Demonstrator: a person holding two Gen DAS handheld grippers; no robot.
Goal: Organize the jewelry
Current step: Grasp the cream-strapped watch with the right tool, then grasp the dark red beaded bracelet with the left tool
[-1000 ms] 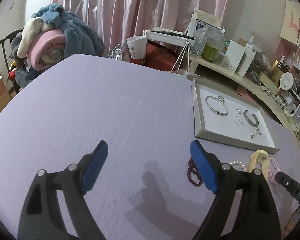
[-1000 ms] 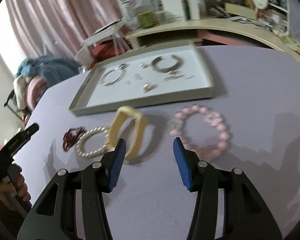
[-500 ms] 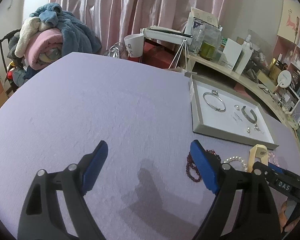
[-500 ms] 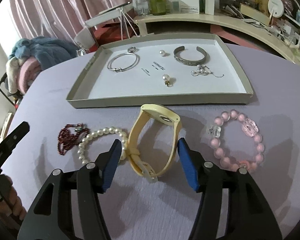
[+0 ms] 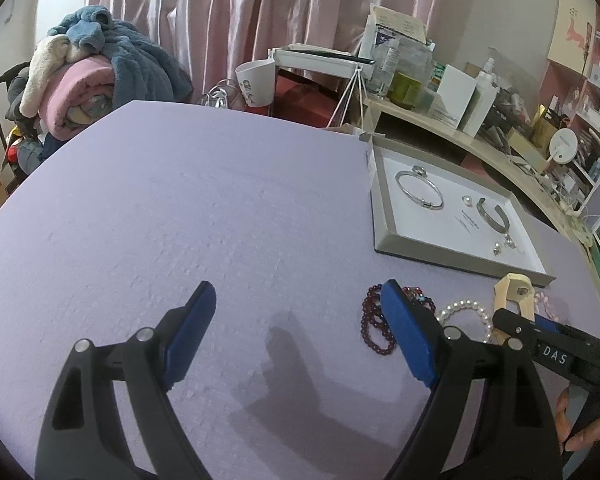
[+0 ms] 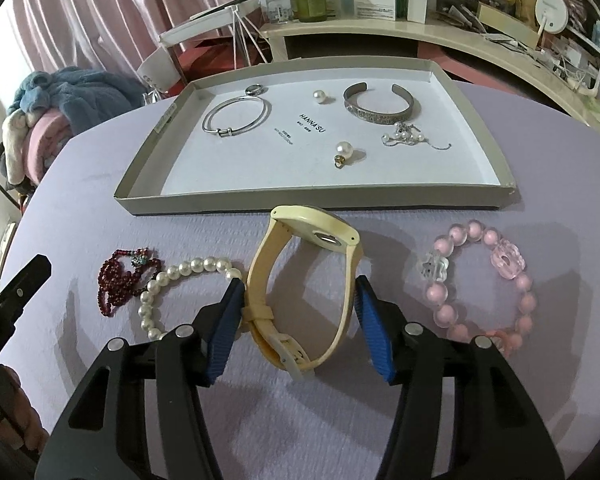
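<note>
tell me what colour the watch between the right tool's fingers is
Pale cream-yellow, strap and case alike. The watch shows best in the right wrist view.

Lilac table (image 6: 540, 160): tray (image 6: 316, 202), watch (image 6: 300, 280), three bracelets (one perhaps garnet (image 6: 118, 280)).

I see a cream watch (image 6: 300, 276) standing on edge, strap looped, at table centre. Pearl bracelet (image 6: 180, 292) lies at its 9 o'clock, pink bead bracelet (image 6: 480, 280) at 3, tray (image 6: 236, 200) at 12.

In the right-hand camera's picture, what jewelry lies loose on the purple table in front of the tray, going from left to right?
Dark red bead bracelet → white pearl bracelet → cream watch, between the open right gripper's fingers → pink bead bracelet.
</note>
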